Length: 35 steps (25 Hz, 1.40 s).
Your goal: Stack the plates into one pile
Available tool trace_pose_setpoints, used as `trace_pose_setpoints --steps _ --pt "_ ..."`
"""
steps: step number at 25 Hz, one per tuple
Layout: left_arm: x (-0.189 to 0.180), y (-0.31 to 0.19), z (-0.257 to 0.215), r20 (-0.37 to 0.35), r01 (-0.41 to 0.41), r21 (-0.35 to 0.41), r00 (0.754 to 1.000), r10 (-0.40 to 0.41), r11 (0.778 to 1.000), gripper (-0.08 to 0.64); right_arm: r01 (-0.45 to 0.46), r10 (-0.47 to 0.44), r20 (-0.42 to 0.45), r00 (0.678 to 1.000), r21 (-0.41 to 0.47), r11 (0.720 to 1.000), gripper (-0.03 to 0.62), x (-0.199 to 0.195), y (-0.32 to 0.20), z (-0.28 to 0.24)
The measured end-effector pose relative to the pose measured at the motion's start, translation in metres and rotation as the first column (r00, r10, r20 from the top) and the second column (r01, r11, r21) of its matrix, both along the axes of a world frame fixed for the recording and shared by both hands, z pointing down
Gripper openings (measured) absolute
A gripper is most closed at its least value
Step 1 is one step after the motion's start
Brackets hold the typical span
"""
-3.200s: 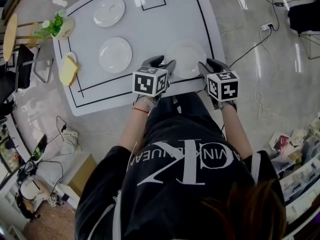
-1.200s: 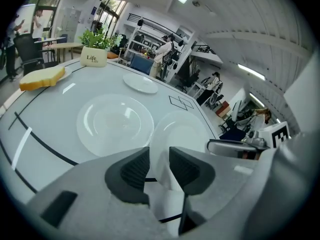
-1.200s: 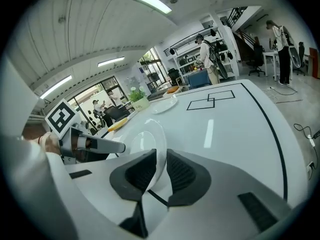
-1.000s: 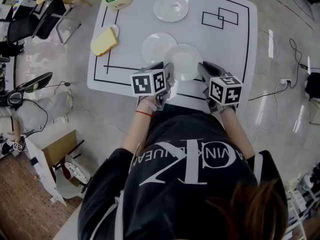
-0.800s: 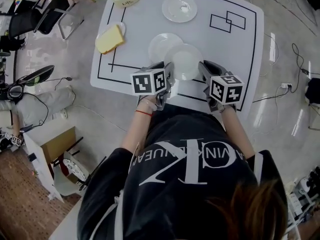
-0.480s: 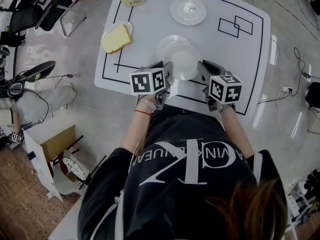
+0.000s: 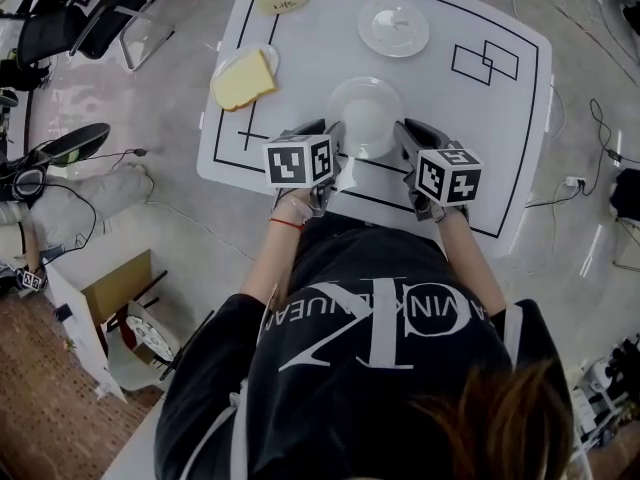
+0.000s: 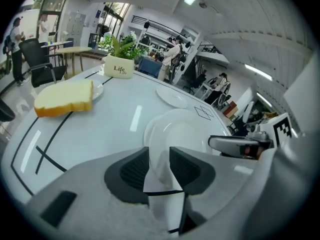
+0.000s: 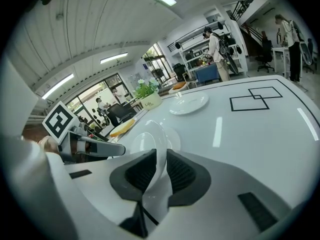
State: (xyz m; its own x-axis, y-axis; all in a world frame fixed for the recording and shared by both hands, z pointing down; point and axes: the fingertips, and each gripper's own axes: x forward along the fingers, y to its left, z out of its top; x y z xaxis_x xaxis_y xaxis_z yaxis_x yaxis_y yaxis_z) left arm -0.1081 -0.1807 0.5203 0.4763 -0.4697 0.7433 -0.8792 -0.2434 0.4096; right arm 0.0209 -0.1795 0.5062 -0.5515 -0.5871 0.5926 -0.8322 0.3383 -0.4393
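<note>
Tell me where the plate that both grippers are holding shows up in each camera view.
Head view: the held plate is just above centre.
Left gripper view: lower centre, its rim between the jaws.
Right gripper view: lower centre-left, its rim between the jaws.
Shared landmark: the lone plate beyond it, upper centre in the head view, centre in the left gripper view, and above centre in the right gripper view.

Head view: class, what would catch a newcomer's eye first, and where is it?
A white plate, gripped at opposite edges by the left claw and right claw, hangs near the front edge of the table, just over a second plate. Next come a yellow block at the left and a lone plate at the far side.
</note>
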Motion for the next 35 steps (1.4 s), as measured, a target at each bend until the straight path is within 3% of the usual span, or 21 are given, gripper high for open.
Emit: trace_pose_setpoints --steps 3,8,19,35 --pt "-0.003 -0.005 0.003 0.032 -0.033 0.015 0.999 0.032 0.999 0.130 -0.016 0.016 -0.002 1.000 0.000 1.000 0.064 -0.004 -0.004 0.003" --pt "-0.004 -0.012 0.006 0.026 -0.068 0.002 0.997 0.068 0.998 0.120 -0.041 0.041 -0.022 0.999 0.004 0.999 0.055 -0.002 -0.017 0.005" --pt "-0.005 -0.024 0.014 0.061 -0.147 -0.037 0.987 0.149 0.988 0.101 -0.024 0.023 -0.098 0.995 -0.007 1.000 0.072 -0.003 -0.026 0.016" --pt "-0.002 -0.022 0.019 0.054 -0.191 -0.075 0.979 0.195 0.979 0.137 0.024 -0.025 -0.204 0.979 -0.006 1.000 0.083 -0.003 -0.024 0.020"
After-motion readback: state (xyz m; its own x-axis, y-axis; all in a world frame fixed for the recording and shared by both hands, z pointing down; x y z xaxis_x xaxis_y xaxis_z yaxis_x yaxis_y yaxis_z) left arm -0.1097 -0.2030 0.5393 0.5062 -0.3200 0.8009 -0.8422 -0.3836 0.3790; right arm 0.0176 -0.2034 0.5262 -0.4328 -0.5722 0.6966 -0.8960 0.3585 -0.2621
